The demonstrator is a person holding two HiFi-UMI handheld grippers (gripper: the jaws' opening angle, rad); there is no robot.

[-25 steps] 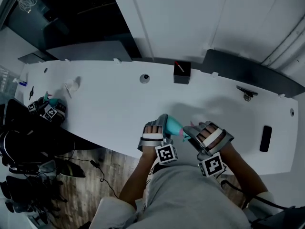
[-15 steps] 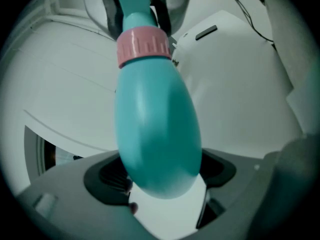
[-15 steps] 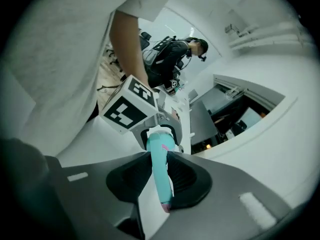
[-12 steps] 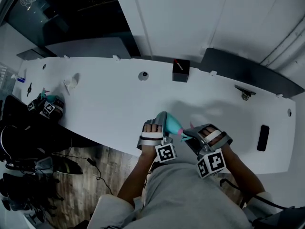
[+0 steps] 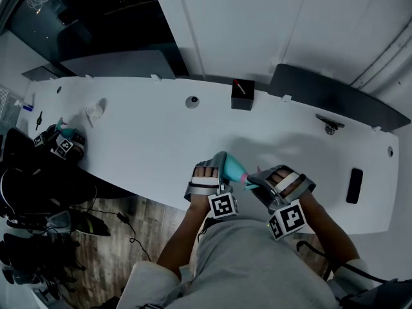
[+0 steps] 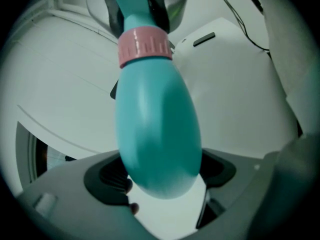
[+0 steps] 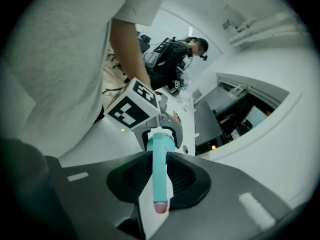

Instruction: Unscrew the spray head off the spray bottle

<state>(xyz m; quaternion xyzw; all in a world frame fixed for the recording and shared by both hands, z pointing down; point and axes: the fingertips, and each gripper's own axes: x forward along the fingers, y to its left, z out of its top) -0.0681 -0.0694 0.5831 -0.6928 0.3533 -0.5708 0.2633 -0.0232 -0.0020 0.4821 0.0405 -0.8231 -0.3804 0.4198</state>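
Observation:
A teal spray bottle (image 5: pixel 232 167) is held above the white table's near edge, between my two grippers. My left gripper (image 5: pixel 215 172) is shut on its rounded body (image 6: pixel 157 129); the pink collar (image 6: pixel 144 45) sits beyond the jaws. My right gripper (image 5: pixel 261 180) is shut on the teal spray head (image 7: pixel 159 166), whose pink nozzle tip (image 7: pixel 160 207) points back at the camera. The right jaws have just been closing with the spray head between them. The left gripper's marker cube (image 7: pixel 131 109) shows just past the spray head.
On the white table (image 5: pixel 141 140) stand a black box (image 5: pixel 243 95) and a small round fitting (image 5: pixel 192 102) at the far edge. A black flat device (image 5: pixel 353 187) lies at the right. Other grippers (image 5: pixel 61 143) rest at the left end. Another person (image 7: pixel 172 54) stands behind.
The right gripper's jaws have narrowed onto the spray head and the gripper has rolled a little. The left gripper and bottle have stayed in place.

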